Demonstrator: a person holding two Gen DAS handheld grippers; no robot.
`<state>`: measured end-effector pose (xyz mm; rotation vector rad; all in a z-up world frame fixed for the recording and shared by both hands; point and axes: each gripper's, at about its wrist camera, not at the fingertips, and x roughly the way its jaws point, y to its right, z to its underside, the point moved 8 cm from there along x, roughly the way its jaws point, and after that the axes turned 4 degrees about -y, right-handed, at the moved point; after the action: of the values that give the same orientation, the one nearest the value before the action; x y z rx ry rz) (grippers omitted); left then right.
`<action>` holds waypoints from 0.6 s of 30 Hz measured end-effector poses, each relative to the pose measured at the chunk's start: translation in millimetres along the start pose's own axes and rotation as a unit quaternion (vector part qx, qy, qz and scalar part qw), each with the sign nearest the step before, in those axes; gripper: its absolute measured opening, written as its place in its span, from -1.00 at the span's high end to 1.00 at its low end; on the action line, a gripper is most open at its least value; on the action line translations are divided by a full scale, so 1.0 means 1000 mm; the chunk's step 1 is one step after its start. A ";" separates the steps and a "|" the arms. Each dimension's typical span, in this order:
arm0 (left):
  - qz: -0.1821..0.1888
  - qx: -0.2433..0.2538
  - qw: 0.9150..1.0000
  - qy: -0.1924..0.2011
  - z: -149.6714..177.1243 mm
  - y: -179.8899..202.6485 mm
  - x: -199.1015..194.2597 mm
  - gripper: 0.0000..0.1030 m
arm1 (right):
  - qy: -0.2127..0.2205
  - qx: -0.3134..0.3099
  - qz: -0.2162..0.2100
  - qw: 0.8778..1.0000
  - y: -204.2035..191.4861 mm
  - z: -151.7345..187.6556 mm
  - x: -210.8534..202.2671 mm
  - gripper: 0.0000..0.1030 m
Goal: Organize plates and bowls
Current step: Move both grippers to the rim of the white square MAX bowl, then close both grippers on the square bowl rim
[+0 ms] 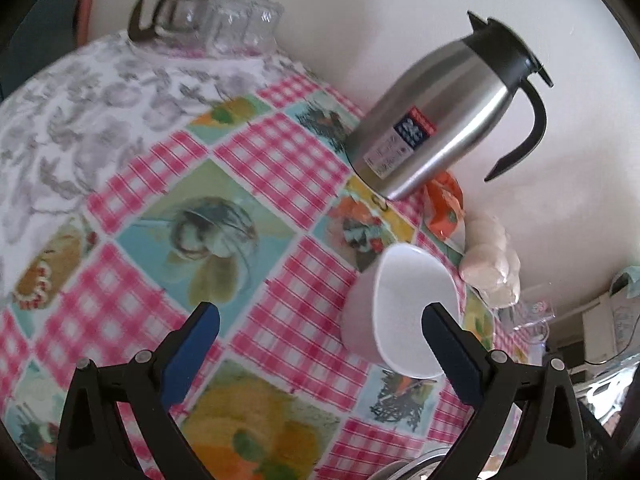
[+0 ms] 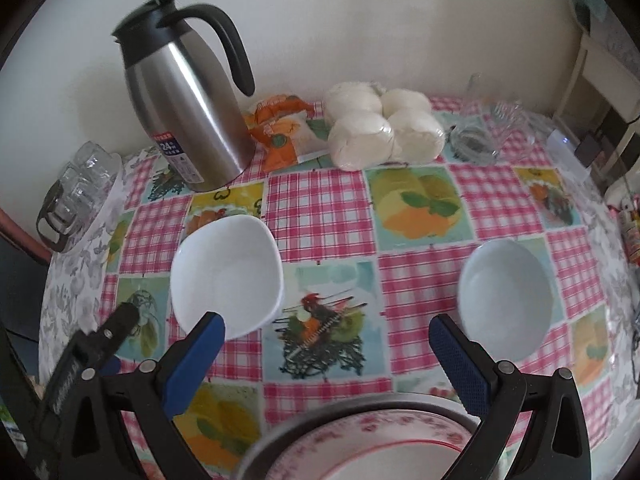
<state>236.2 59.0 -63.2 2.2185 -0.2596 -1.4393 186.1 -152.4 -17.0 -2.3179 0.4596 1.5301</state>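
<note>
Left gripper [image 1: 320,330]: held wide open and empty; nothing is gripped between the blue pads.

Right gripper [image 2: 326,342]: likewise spread wide, with nothing held.

Squarish white bowl [image 2: 227,276]: set upright on the checked tablecloth [image 2: 320,208], in front of the steel jug [image 2: 188,108]. In the left wrist view it [image 1: 404,312] is seen just ahead and to the right, its rim partly covered by the right-hand pad [image 1: 452,356].

Round white bowl [image 2: 506,300]: placed on the right side of the table, well apart from the first, just past the right gripper's right-hand pad.

Plate [image 2: 372,448]: seen close below the right gripper, pink-patterned, apparently resting in a grey-rimmed dish.

Key relation: the squarish bowl is judged nearer the left gripper, which is seen beside it in the right wrist view; a small shift rightward would be needed to bring its wall between the pads.

Long axis: none marked; either rim edge could be taken.
</note>
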 end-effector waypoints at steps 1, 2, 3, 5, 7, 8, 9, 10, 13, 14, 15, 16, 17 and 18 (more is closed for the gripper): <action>0.004 0.000 1.000 -0.007 0.001 0.001 0.005 -0.96 | -0.003 0.005 0.000 1.000 -0.001 -0.001 0.004 -1.00; 0.005 0.000 1.000 -0.010 0.001 0.001 0.009 -0.96 | -0.005 0.011 0.002 1.000 -0.001 -0.003 0.009 -1.00; 0.003 0.002 1.000 -0.011 0.001 0.000 0.012 -0.96 | -0.006 0.016 0.004 1.000 0.000 -0.005 0.013 -1.00; -0.003 0.004 1.000 -0.016 0.001 0.000 0.019 -0.96 | -0.003 0.023 0.007 1.000 0.001 -0.008 0.019 -0.99; 0.005 0.004 1.000 -0.022 0.001 0.002 0.025 -0.96 | 0.001 0.027 0.010 1.000 0.002 -0.012 0.025 -0.97; 0.009 0.002 1.000 -0.025 0.002 0.003 0.027 -0.96 | 0.001 0.026 0.014 1.000 0.003 -0.013 0.029 -0.95; 0.010 0.003 1.000 -0.027 0.002 0.004 0.029 -0.96 | 0.000 0.027 0.018 0.999 0.003 -0.014 0.032 -0.93; 0.010 0.006 1.000 -0.028 0.002 0.005 0.030 -0.96 | -0.001 0.027 0.020 0.999 0.003 -0.015 0.036 -0.86; 0.011 0.011 0.999 -0.034 0.004 0.011 0.036 -0.95 | -0.010 0.030 0.024 0.999 0.002 -0.016 0.046 -0.64; 0.014 0.010 0.999 -0.037 0.004 0.012 0.038 -0.92 | -0.012 0.029 0.024 0.999 0.001 -0.016 0.050 -0.62; 0.018 0.010 0.999 -0.039 0.005 0.013 0.039 -0.81 | -0.013 0.027 0.023 0.999 -0.001 -0.016 0.052 -0.59; 0.020 0.010 0.999 -0.040 0.005 0.014 0.041 -0.71 | -0.015 0.024 0.024 0.999 -0.003 -0.017 0.055 -0.51; 0.021 0.010 0.999 -0.043 0.005 0.015 0.043 -0.54 | -0.017 0.019 0.025 0.999 -0.005 -0.017 0.058 -0.41; 0.021 0.010 0.999 -0.046 0.005 0.015 0.045 -0.42 | -0.019 0.016 0.028 0.999 -0.007 -0.017 0.060 -0.36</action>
<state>252.9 25.8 -93.9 2.1534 -0.3503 -1.5235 225.5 -159.1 -65.4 -2.2659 0.5385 1.5773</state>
